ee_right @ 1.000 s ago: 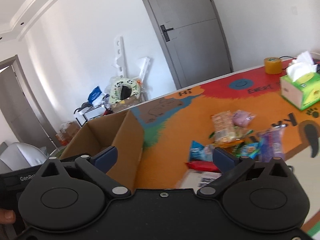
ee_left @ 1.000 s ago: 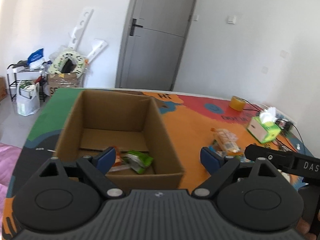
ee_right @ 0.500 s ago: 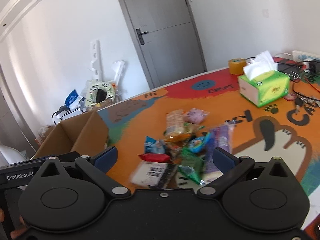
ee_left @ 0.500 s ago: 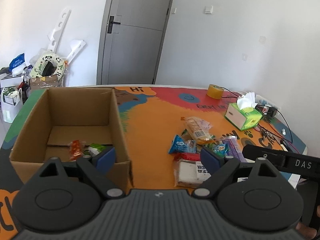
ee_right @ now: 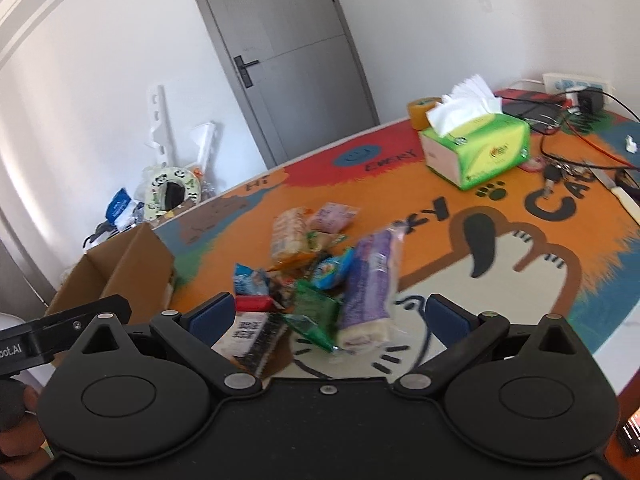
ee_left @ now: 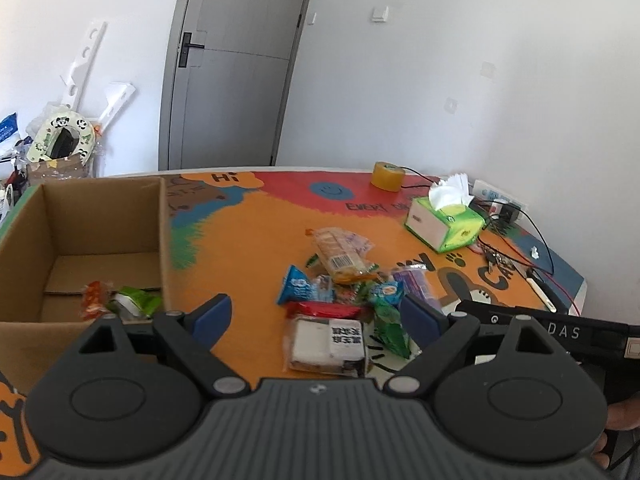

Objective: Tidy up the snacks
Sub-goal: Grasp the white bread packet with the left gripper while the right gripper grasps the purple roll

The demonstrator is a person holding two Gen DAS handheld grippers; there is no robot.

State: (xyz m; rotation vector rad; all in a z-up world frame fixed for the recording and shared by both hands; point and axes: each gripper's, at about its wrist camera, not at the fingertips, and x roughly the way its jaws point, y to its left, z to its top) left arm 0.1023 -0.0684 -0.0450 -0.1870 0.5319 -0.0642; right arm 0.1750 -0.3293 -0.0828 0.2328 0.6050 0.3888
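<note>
A pile of snack packets (ee_left: 348, 292) lies on the colourful table mat, topped by a biscuit pack (ee_left: 338, 252), with a white packet with black print (ee_left: 326, 344) nearest me. A cardboard box (ee_left: 100, 216) at the left holds an orange packet (ee_left: 94, 300) and a green packet (ee_left: 134, 300). My left gripper (ee_left: 316, 314) is open above the near side of the pile, nothing between its fingers. My right gripper (ee_right: 326, 316) is open too, over a purple packet (ee_right: 370, 284) and a green packet (ee_right: 314, 316). The box (ee_right: 120, 272) shows at that view's left.
A green tissue box (ee_left: 444, 224), a roll of yellow tape (ee_left: 387, 176) and a tangle of cables and keys (ee_right: 560, 160) sit at the far right of the table. A grey door and clutter on the floor lie behind.
Both grippers have swung to the right, away from the box and over the snack pile. The box has slid toward the left edge of both views. Both jaws stayed wide.
</note>
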